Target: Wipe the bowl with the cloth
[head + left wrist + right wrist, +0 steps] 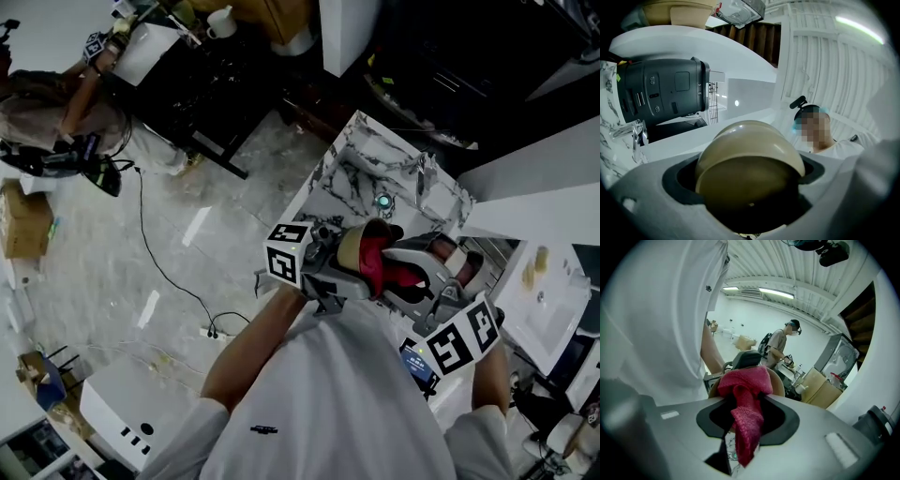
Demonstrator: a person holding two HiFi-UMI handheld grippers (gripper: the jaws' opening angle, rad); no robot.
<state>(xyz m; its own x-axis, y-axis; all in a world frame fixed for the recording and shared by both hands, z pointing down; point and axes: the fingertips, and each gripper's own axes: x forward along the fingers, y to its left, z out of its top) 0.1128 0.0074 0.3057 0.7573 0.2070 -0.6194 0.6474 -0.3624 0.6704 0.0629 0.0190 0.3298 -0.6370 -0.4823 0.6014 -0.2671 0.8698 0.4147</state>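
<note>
The bowl (750,168) hides the tips of the left tool (323,272), clamped on it; the right tool (744,430) pinches the red cloth (743,383), its twelve o'clock end inside the bowl.

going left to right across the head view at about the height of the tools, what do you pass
cardboard box → left tool → bowl → red cloth → right tool

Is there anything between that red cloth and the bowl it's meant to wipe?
Nothing visible stands between them. The right gripper is shut on the red cloth, and the cloth lies against the inside of the bowl, which the left gripper holds.
</note>
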